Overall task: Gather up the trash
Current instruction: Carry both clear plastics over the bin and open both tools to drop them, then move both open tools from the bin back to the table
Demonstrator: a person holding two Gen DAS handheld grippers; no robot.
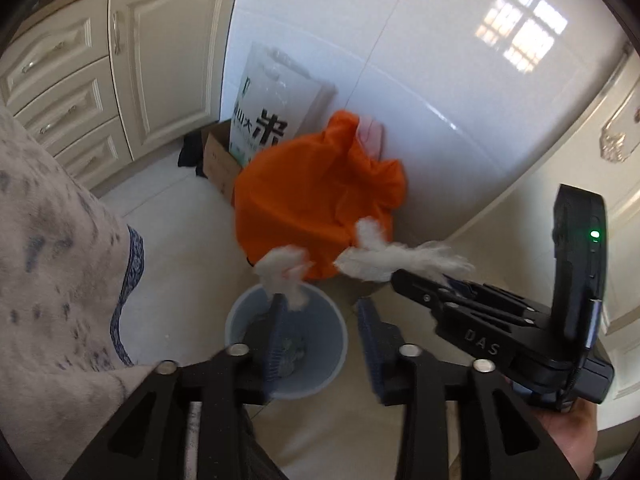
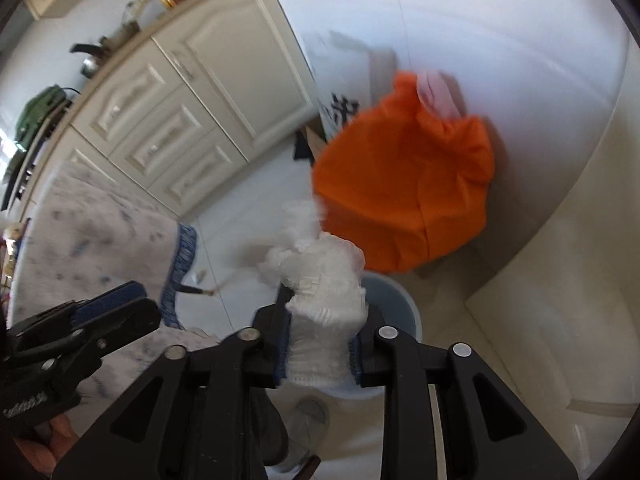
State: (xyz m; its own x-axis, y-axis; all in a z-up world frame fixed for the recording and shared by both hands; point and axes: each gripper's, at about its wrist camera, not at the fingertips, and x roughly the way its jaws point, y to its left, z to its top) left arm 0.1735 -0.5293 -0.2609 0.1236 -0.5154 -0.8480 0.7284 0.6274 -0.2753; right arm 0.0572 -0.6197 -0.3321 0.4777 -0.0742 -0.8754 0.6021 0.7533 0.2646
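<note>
Where clamped, crumpled white tissue (image 2: 326, 320)

Both views are bright with daylight; in the left wrist view a window's paned reflection (image 1: 520, 26) glares on the glossy white wall (image 1: 420, 80) toward one o'clock, and shadows on the floor are soft and faint. Fisheye distortion bows the cabinets (image 1: 120, 80) and wall seams near the rim, and a dark vignette closes every corner. The right wrist view is smeared by motion blur, worst on the orange bag (image 2: 404, 184) at one o'clock and the patterned cloth (image 2: 100, 240) at nine o'clock, while the left is sharper, with only the white tissue (image 1: 384, 256) slightly soft.
</note>
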